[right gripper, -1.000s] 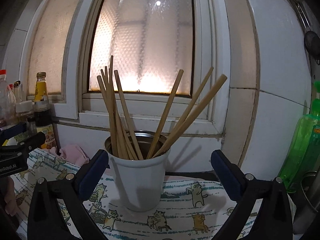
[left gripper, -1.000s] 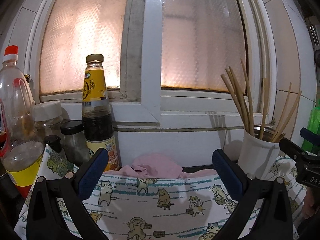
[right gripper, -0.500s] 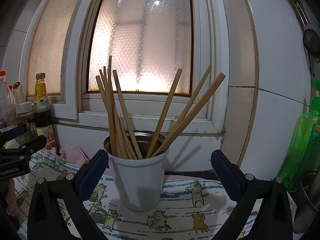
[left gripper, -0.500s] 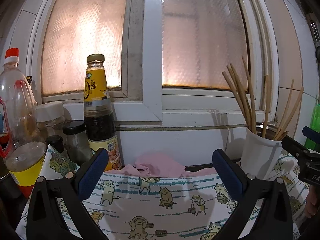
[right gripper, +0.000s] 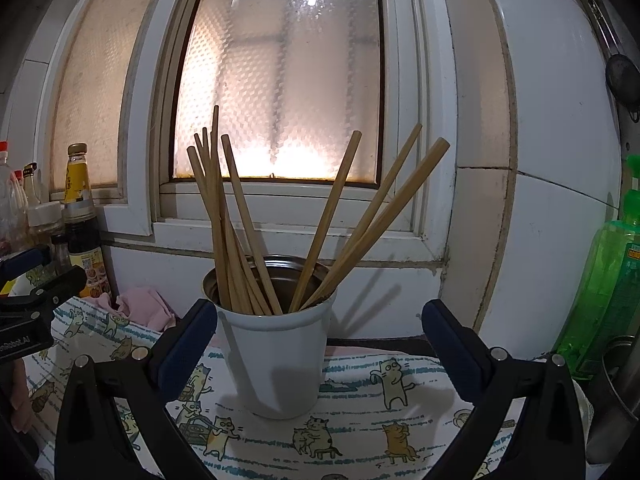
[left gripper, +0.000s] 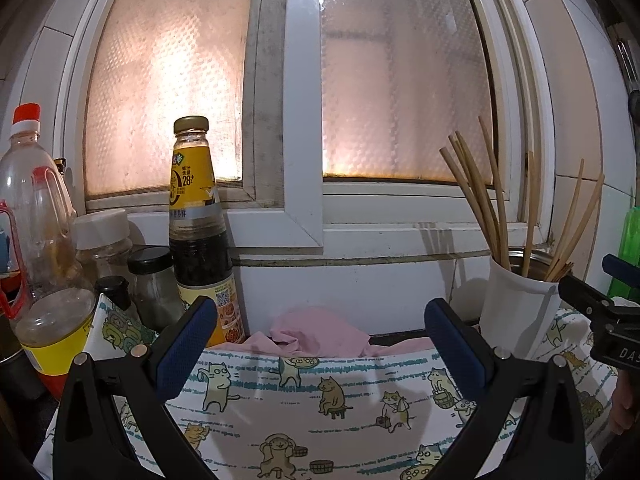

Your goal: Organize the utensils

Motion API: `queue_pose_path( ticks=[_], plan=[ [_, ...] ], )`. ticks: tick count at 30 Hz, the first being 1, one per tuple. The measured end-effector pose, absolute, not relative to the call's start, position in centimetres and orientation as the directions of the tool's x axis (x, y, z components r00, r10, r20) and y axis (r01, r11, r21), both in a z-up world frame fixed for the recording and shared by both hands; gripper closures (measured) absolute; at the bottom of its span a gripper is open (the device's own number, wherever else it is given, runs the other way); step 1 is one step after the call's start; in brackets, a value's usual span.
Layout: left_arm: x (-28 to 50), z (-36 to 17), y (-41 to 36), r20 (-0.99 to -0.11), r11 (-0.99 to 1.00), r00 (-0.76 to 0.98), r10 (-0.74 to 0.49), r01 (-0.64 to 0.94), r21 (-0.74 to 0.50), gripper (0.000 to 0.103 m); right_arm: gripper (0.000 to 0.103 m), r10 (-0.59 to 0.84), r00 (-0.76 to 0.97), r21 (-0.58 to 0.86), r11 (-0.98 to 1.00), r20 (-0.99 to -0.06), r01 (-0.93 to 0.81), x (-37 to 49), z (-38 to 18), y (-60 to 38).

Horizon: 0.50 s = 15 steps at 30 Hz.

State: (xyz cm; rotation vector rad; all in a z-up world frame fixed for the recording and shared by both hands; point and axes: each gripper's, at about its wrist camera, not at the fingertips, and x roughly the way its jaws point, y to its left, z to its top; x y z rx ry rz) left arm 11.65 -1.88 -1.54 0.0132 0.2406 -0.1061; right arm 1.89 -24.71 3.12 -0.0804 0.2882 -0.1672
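Note:
A white cup [right gripper: 276, 356] with a metal liner stands upright on the cat-print cloth [right gripper: 360, 420] and holds several wooden chopsticks [right gripper: 240, 224] fanned left and right. My right gripper [right gripper: 318, 344] is open, its blue pads level with the cup's sides and the cup a little ahead between them. In the left wrist view the same cup [left gripper: 516, 308] with its chopsticks [left gripper: 480, 200] sits at the far right. My left gripper [left gripper: 320, 344] is open over the cloth [left gripper: 320, 412], with nothing between its fingers.
Along the left wall stand a dark sauce bottle [left gripper: 200, 240], an oil bottle [left gripper: 40, 260] with a red cap and small jars [left gripper: 104, 240]. A pink rag [left gripper: 320, 334] lies under the windowsill. A green detergent bottle [right gripper: 608, 280] and a metal pot [right gripper: 616, 392] are at the right.
The left gripper has drifted slightly left and back, so the cup sits farther right in its view. The right gripper has barely moved. Both stay open.

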Motion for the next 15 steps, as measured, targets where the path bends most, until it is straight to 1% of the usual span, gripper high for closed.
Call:
queue_pose_path(
  ticks=[15],
  plan=[
    [11.32,-1.45,-2.00,-0.222,0.994,0.970,-0.103,0.109,0.017,0.000,0.000,-0.172,0.944,-0.102,0.984,-0.280,0.148,1.84,3.06,-24.64]
  ],
)
